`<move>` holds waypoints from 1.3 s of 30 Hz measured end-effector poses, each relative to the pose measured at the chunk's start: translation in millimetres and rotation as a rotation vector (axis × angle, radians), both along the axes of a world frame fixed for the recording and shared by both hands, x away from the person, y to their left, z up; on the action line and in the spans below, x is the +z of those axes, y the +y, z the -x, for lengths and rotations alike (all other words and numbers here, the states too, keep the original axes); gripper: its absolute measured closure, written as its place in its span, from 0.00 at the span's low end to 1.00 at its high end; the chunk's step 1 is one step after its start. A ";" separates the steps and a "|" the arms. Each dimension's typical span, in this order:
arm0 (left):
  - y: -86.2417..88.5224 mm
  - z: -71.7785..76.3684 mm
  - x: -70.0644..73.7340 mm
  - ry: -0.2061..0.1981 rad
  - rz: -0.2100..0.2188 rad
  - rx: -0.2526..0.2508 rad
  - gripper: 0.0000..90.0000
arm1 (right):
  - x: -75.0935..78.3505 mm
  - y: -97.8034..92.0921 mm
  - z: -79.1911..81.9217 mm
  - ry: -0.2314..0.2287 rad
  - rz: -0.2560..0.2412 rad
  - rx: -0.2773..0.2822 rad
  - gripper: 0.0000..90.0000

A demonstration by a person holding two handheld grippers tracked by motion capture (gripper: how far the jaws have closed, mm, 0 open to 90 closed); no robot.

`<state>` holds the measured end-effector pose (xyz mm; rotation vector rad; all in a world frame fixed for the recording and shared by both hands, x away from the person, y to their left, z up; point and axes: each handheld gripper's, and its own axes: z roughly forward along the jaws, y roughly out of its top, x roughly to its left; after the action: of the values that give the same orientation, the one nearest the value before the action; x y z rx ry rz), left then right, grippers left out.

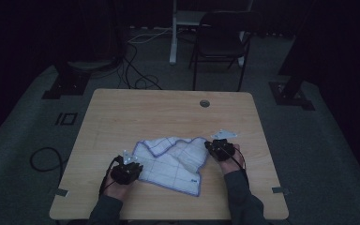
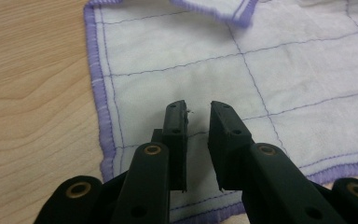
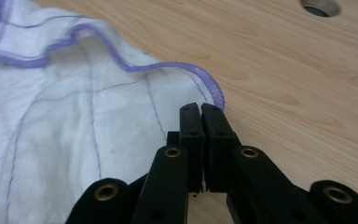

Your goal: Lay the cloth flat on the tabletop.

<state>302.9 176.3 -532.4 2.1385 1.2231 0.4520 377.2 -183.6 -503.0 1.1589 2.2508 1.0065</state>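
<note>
on table: left tongs parted over cloth; right tongs pinched together at cloth edge.

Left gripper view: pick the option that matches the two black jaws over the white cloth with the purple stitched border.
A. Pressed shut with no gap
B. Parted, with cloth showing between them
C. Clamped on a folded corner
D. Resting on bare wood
B: the left gripper has a clear gap between its jaws, and the flat white cloth with the purple stitched border shows through that gap, ungripped.
</note>
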 end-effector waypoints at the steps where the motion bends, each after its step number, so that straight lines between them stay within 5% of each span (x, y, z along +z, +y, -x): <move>1: -0.5 0.6 0.0 -0.001 -0.002 -0.004 0.86 | 0.0 -1.1 -1.2 -0.001 0.004 -0.003 0.99; 12: -8.8 10.2 0.2 0.007 0.001 -0.048 0.87 | -4.0 -13.8 -20.6 -0.007 0.051 -0.036 0.99; 17: -24.7 15.3 0.3 0.018 0.012 -0.099 0.86 | -6.7 -18.8 -33.4 -0.001 0.011 -0.079 0.97; 20: -34.2 16.8 1.4 0.009 0.022 -0.128 0.84 | -3.9 -19.8 -32.4 0.002 -0.017 -0.083 0.87; 30: -50.6 -1.5 9.8 -0.094 0.022 -0.160 0.79 | -3.2 -2.2 3.8 0.009 -0.012 0.009 0.73; 32: -50.6 -8.6 10.6 -0.097 0.021 -0.161 0.77 | -10.7 5.4 19.4 0.014 -0.005 0.052 0.70; 39: -59.1 -23.0 7.6 -0.080 0.015 -0.184 0.70 | -24.9 8.7 43.2 0.045 -0.037 0.073 0.68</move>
<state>325.9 117.2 -524.7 2.1740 0.9727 0.4418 333.9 -174.9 -527.8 1.1328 2.3335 1.0649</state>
